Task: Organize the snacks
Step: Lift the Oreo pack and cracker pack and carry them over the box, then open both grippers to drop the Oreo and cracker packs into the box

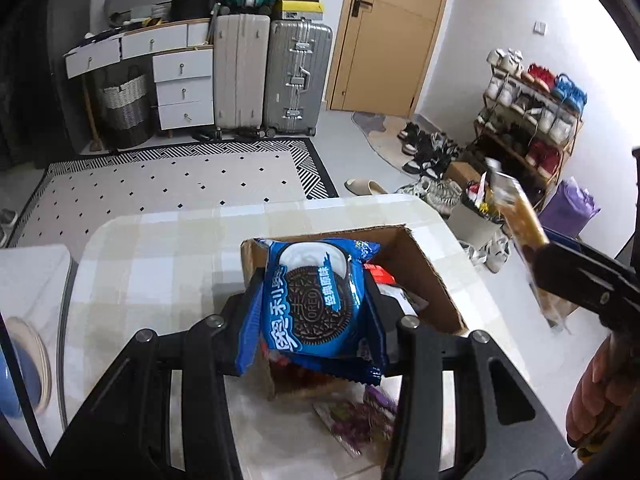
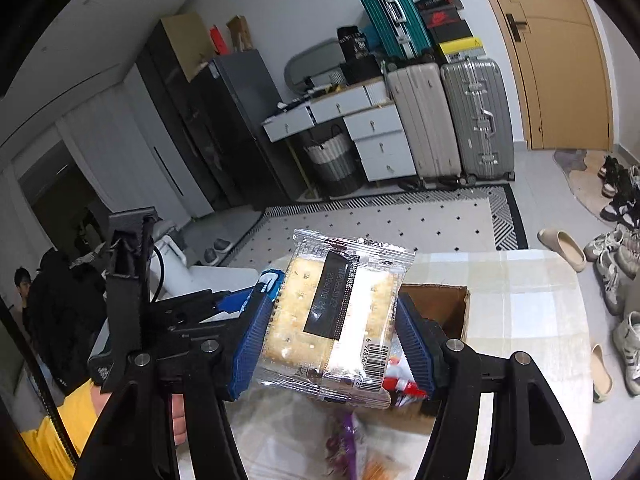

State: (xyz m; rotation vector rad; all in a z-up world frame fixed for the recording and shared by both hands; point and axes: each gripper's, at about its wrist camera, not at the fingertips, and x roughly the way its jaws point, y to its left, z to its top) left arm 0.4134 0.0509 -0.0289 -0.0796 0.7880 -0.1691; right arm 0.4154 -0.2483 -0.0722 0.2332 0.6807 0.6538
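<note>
— Snacks: where are yours?
— Your left gripper (image 1: pixel 316 304) is clamped on the blue Oreo pack (image 1: pixel 320 300), above the cardboard box (image 1: pixel 424 276) on the table (image 1: pixel 160 264).
— And your right?
— Your right gripper (image 2: pixel 332 336) pinches a clear cracker packet (image 2: pixel 336 320) over the same box.

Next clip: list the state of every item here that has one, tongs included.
Left tongs: shut on blue Oreo packet.
Right tongs: shut on clear cracker packet.
Brown cardboard box: open, snacks inside.
Tan wooden door: closed.
Purple snack packet: lying on table.
</note>
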